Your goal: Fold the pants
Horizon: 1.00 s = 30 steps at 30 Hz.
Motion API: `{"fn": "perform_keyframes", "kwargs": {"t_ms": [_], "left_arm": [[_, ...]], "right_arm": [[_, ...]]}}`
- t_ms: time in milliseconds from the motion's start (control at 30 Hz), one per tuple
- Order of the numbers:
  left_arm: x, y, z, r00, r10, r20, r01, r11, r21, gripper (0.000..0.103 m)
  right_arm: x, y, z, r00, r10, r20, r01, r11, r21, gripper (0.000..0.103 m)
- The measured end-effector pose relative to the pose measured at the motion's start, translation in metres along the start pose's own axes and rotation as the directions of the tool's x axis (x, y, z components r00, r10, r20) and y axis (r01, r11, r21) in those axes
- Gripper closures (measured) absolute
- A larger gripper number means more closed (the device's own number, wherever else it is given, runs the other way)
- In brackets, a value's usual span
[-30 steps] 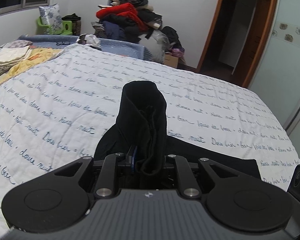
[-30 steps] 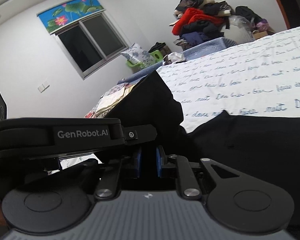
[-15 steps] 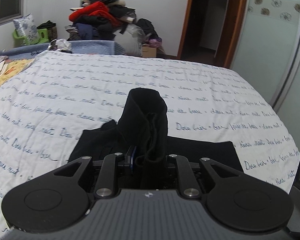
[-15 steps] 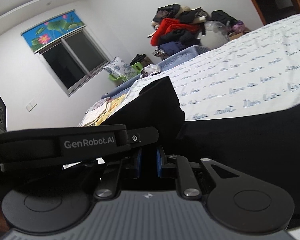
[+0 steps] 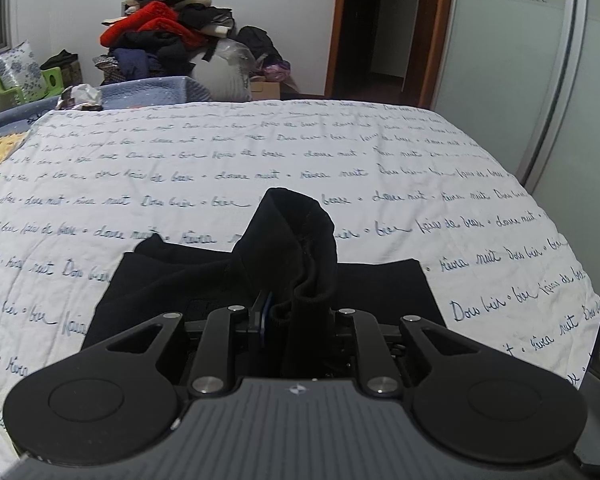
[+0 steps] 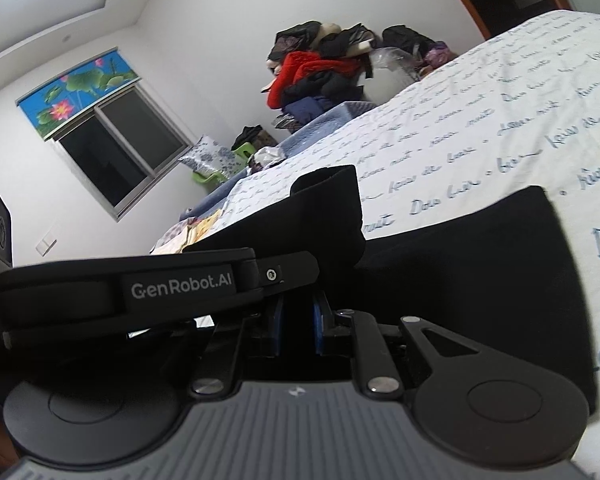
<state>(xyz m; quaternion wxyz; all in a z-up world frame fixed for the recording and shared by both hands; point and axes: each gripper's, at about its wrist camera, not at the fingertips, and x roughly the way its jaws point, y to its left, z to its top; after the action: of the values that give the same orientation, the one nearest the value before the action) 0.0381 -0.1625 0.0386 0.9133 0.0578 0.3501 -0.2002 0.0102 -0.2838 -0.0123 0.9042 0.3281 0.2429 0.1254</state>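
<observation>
Black pants point(image 5: 380, 284) lie partly flat on the white quilt point(image 5: 260, 152). One bunched edge point(image 5: 300, 232) rises from them into my left gripper point(image 5: 300, 316), which is shut on that fold; a blue pad shows left of the cloth. In the right wrist view my right gripper point(image 6: 296, 324) is shut on black pants fabric point(image 6: 460, 264) between its blue pads, and a raised fold point(image 6: 324, 208) stands ahead of it. The left gripper's black housing point(image 6: 140, 284) sits close on the right gripper's left.
The quilt, printed with script, covers a wide bed. A heap of clothes point(image 5: 160, 40) stands behind the far edge, with a green basket point(image 5: 16, 88) to its left. A dark doorway point(image 5: 380, 28) and a sliding wardrobe door point(image 5: 520, 80) are to the right. A window point(image 6: 120, 152) is on the left wall.
Both grippers have carried the held pants edges sideways across the bed and slightly lower. More of the pants now lies flat on the quilt. Both grips are unchanged.
</observation>
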Motion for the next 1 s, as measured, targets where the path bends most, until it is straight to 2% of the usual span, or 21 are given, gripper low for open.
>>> {"fn": "perform_keyframes", "kwargs": {"t_ms": [467, 1000], "left_arm": [[0.019, -0.045, -0.008, 1.0, -0.013, -0.005, 0.014, 0.996, 0.085, 0.078], [0.037, -0.076, -0.013, 0.999, -0.033, -0.031, 0.036, 0.991, 0.125, 0.078]], "right_arm": [[-0.017, -0.034, 0.0, 0.999, -0.039, 0.028, 0.038, 0.999, 0.036, 0.087], [-0.029, -0.059, 0.001, 0.997, -0.074, 0.039, 0.071, 0.995, 0.073, 0.087]]}}
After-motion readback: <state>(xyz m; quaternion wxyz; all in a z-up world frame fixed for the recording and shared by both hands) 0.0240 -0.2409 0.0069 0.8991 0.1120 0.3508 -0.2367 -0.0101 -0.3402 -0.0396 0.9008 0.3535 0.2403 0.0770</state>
